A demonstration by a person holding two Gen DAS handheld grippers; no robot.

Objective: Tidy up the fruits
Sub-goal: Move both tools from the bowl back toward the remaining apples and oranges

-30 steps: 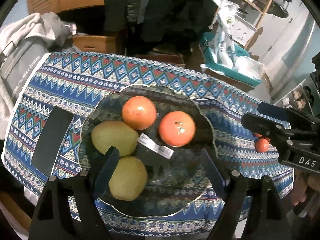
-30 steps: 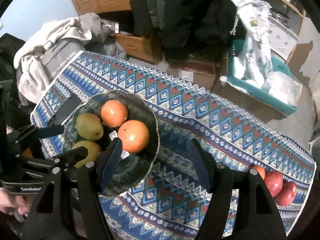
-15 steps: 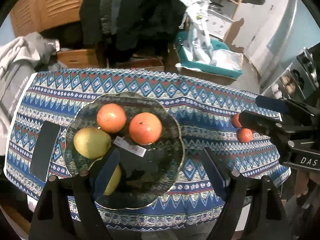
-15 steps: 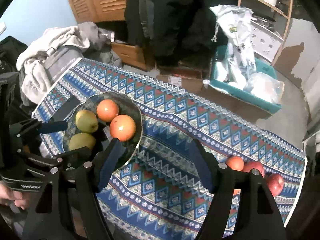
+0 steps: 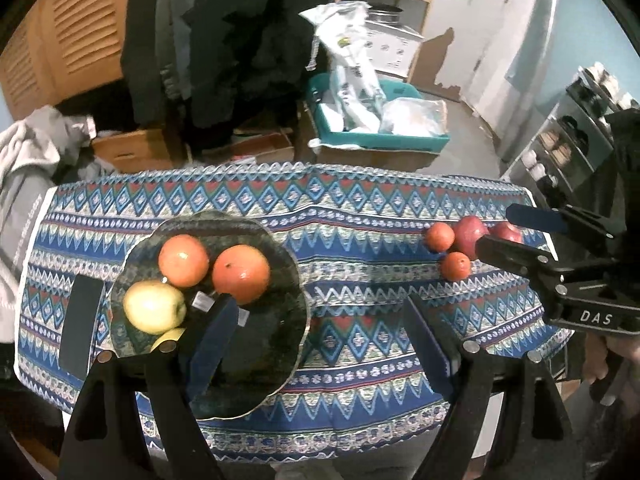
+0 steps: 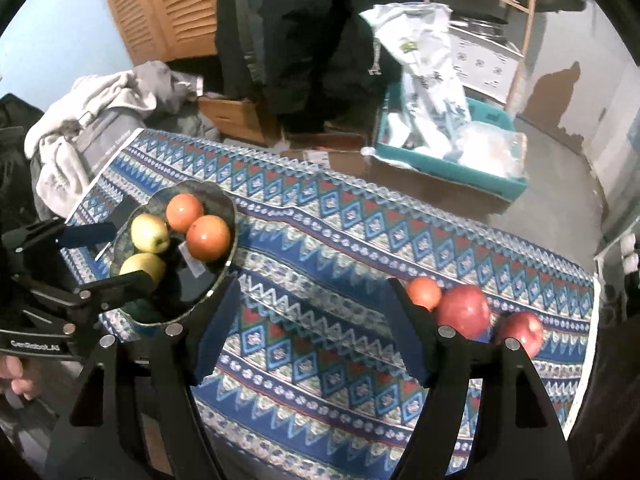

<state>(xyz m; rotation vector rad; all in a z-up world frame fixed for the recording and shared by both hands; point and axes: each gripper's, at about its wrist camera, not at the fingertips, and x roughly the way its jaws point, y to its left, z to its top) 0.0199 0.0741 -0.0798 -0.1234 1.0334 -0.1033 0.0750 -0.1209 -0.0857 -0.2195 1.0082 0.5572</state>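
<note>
Covering the bench (image 5: 360, 216) is a blue patterned cloth. Dark glass plate (image 5: 276, 344) sits at its left end, holding two oranges (image 5: 240, 274) side by side and two yellow-green apples (image 5: 154, 306) nearer the edge. Black phone (image 5: 80, 324) lies flat just left of the plate. Far right end: two red apples (image 6: 464, 310) and two small oranges (image 5: 440, 236) clustered loose on the cloth. Left tool (image 5: 316, 340) hangs over the plate's right side, jaws wide, nothing between. Right tool (image 6: 312, 328) over bare cloth mid-bench, jaws apart after opening a bit, empty.
</note>
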